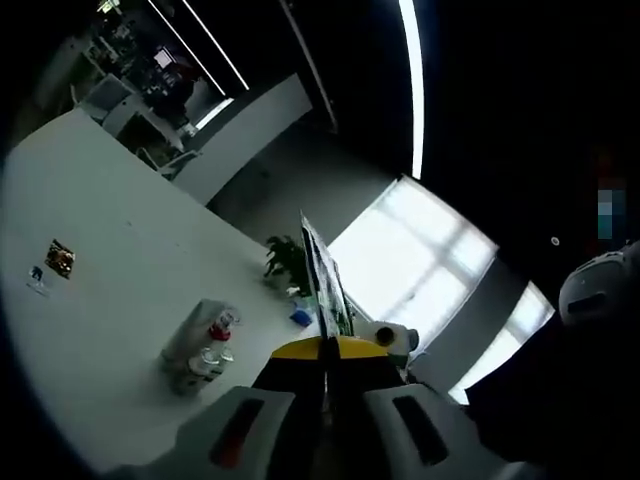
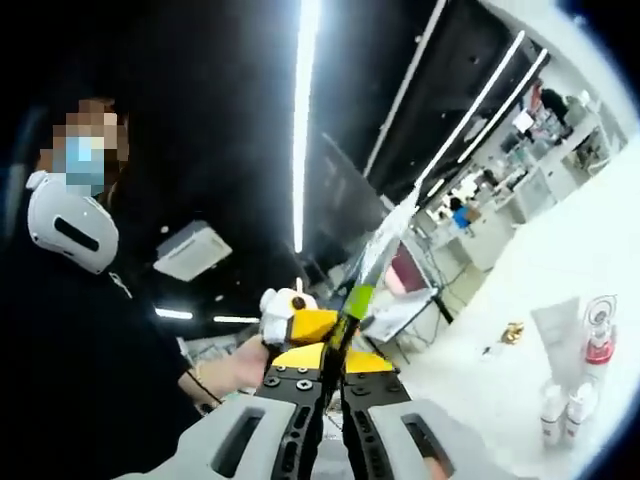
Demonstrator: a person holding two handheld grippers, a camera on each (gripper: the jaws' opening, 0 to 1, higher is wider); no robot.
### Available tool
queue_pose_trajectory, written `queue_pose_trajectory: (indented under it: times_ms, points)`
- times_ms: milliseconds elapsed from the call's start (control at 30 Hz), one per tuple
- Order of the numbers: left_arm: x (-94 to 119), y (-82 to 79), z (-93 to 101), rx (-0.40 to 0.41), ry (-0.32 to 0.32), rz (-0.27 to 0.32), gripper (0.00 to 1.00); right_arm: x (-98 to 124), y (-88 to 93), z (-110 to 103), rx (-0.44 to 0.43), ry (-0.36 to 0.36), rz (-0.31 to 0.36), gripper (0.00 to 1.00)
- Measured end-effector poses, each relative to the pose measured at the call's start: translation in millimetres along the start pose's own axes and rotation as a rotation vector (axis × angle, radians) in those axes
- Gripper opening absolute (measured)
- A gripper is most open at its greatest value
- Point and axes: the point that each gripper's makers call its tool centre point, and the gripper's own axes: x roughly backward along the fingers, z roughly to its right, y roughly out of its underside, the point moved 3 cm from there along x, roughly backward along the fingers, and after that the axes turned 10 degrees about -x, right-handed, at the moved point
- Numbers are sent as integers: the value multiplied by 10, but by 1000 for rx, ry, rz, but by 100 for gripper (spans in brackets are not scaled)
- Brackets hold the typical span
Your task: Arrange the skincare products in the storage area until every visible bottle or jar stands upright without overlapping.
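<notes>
A flat sachet [image 1: 322, 275] is clamped edge-on in both the left claw [image 1: 325, 350] and right claw [image 2: 335, 345], well above the desk [image 1: 120, 260]; it should be lowered upright beside the bottles [image 1: 205, 355], without overlapping them.

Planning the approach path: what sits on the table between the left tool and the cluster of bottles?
Nothing: in the left gripper view the white table is bare between the left tool and the bottles.
</notes>
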Motion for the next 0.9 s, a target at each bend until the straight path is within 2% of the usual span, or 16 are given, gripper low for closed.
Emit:
queue_pose_trajectory:
  times_ms: [67,133,267,400,567,600,733,900]
  points:
    - [-7,-14,35,27,24,26,0,0,68,56,65,55,-65,16]
    - [-19,0,52,25,23,31,0,-16,134,55,100,63,-113,27]
    - [-44,14,85,47,39,48,0,-44,217,39,100,72,-130,50]
    - [-48,27,75,71,37,61,0,-1,313,125,144,126,-165,72]
    - [-37,45,34,92,27,73,0,124,347,295,196,211,-166,99]
    - [-34,49,23,97,24,76,0,171,342,349,213,240,-165,99]
    - [-9,77,-42,122,9,87,0,281,350,436,237,281,-169,99]
    - [6,139,-133,143,-21,78,0,463,412,613,307,369,-229,99]
